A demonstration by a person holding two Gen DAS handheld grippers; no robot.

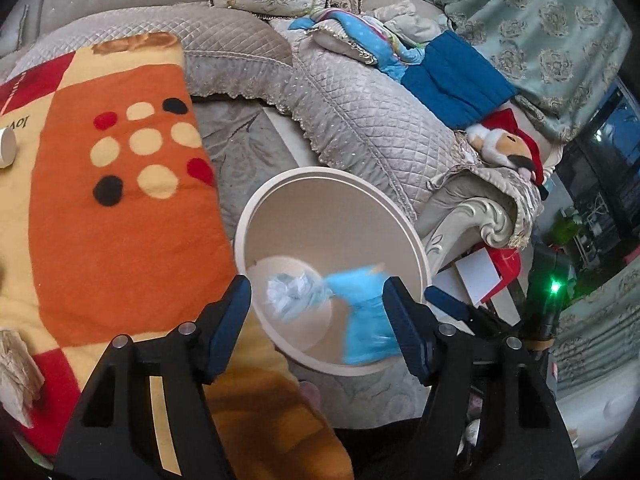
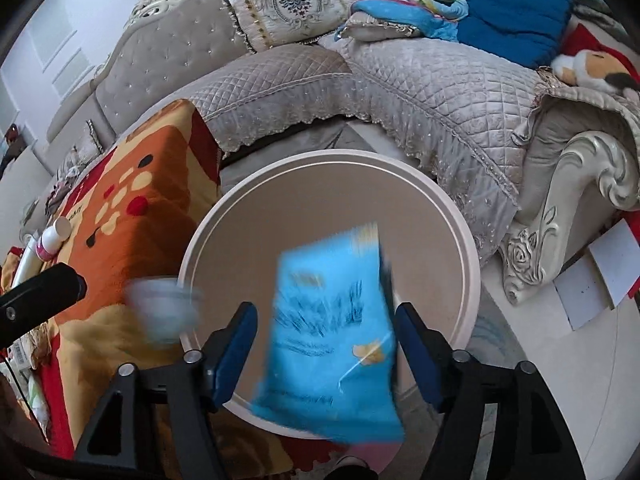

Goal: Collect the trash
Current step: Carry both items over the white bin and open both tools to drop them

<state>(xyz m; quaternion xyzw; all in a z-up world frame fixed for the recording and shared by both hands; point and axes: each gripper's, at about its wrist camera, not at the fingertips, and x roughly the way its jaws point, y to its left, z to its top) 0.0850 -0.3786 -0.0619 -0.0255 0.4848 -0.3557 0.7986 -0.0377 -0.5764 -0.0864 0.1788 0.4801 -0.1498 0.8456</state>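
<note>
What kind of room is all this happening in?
Most likely a home living room: a quilted grey sofa with an ornate cushion, a stuffed toy on its carved arm, and a round waste bin standing on the floor.

The bin (image 2: 472,248) mouth lies open directly below the fingers (image 2: 240,332); the blanket-covered surface (image 2: 132,184) crowds their left, the sofa (image 2: 420,92) ahead.

A quilted grey sofa (image 2: 420,80) curves round the scene, with an embroidered cushion (image 2: 292,4), a folded blue blanket (image 2: 516,20) and a red-capped plush toy (image 1: 508,148) on it. An orange spotted blanket (image 1: 120,200) covers the tabletop, where a small white bottle (image 2: 52,238) lies.
</note>
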